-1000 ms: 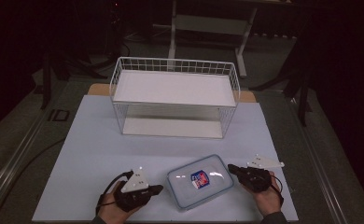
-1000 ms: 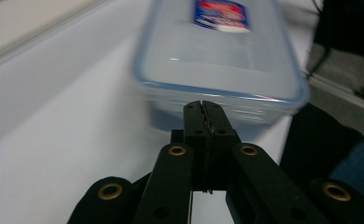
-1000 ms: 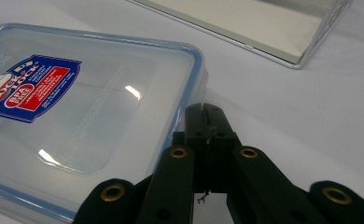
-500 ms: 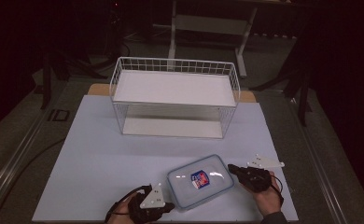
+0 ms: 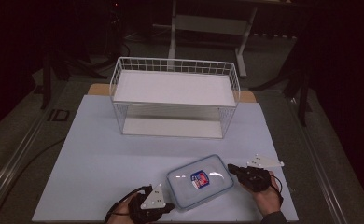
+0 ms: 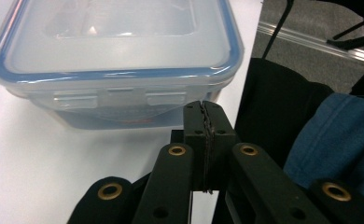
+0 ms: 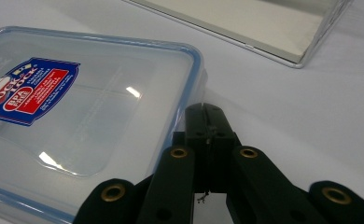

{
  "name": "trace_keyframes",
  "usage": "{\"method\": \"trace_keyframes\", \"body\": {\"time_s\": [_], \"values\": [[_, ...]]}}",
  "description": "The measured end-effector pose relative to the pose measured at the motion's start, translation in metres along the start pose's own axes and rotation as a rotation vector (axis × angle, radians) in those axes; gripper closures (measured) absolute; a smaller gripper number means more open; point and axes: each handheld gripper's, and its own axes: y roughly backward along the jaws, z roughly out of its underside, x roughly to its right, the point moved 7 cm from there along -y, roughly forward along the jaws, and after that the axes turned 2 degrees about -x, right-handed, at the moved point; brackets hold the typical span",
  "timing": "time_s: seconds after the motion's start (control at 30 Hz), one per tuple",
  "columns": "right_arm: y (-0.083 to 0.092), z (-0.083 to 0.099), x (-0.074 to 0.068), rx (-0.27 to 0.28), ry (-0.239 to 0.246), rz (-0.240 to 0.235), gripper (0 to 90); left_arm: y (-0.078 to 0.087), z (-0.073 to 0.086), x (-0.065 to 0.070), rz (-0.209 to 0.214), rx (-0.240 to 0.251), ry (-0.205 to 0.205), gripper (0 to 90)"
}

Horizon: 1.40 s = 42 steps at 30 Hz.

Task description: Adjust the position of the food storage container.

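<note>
A clear plastic container (image 5: 199, 182) with a blue-rimmed snap lid lies flat on the white bench (image 5: 101, 158), lid on, a red and blue label (image 5: 199, 178) on top. It sits between the two grippers, close to the bench's near edge.

The left gripper (image 5: 169, 206) is at the container's near left corner, its tips just beside the wall there. In the left gripper view the jaws of this gripper (image 6: 203, 108) are pressed flat together with nothing between them, and the container (image 6: 115, 60) rises directly ahead of and above the tips, its lid latch tab (image 6: 119, 98) facing the camera. Whether the tips touch the wall cannot be told. Beyond the tips to the right in that view is dark and blue clothing (image 6: 329, 135), past the bench edge.

The right gripper (image 5: 231, 169) is at the container's right end, held in a hand (image 5: 266, 196). In the right gripper view its jaws (image 7: 203, 112) are likewise clenched on nothing, the tips just beside the lid's blue rim; the container (image 7: 77, 121) spreads to the left of the jaws, and bare bench (image 7: 311, 112) lies to the right.

Well ahead of both grippers stands a white wire rack (image 5: 175, 95) with two shelves, its lower shelf (image 7: 245, 23) seen far off in the right gripper view.
</note>
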Motion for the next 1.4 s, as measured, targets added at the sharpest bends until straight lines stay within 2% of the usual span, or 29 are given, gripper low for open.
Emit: {"method": "trace_keyframes", "body": {"time_s": [0.1,0.23,0.37,0.43,0.57,0.83,1.03,1.07,1.23,1.4], "values": [[0.0,0.0,-0.001,0.001,-0.001,-0.004,90.0,-0.002,0.0,0.003,0.013,-0.01,-0.016,89.5],[-0.001,0.0,-0.001,0.0,0.001,-0.004,90.0,-0.003,0.001,0.001,-0.007,-0.021,-0.014,89.4],[-0.001,0.0,-0.002,-0.002,0.002,-0.002,90.0,-0.002,0.001,0.001,0.0,-0.021,-0.02,89.3],[-0.001,-0.001,-0.002,-0.003,0.001,-0.003,90.0,-0.002,0.0,0.003,0.016,-0.015,-0.027,89.3],[-0.002,-0.001,-0.003,-0.004,0.004,-0.003,90.0,-0.003,0.0,0.004,0.002,-0.021,-0.036,89.3],[-0.004,-0.001,-0.009,-0.012,0.016,-0.02,90.0,0.004,0.005,-0.01,-0.034,-0.026,0.024,89.4],[-0.006,-0.003,-0.015,-0.018,0.021,-0.031,90.0,0.014,0.012,-0.03,-0.095,-0.034,0.097,89.1],[-0.008,-0.004,-0.019,-0.019,0.02,-0.039,90.0,0.017,0.015,-0.037,-0.108,-0.033,0.12,88.7],[-0.013,-0.007,-0.024,-0.019,0.015,-0.047,90.0,0.023,0.021,-0.05,-0.14,-0.037,0.156,88.3],[-0.02,-0.012,-0.032,-0.023,0.018,-0.057,90.0,0.03,0.027,-0.063,-0.184,-0.041,0.214,88.2]]}}
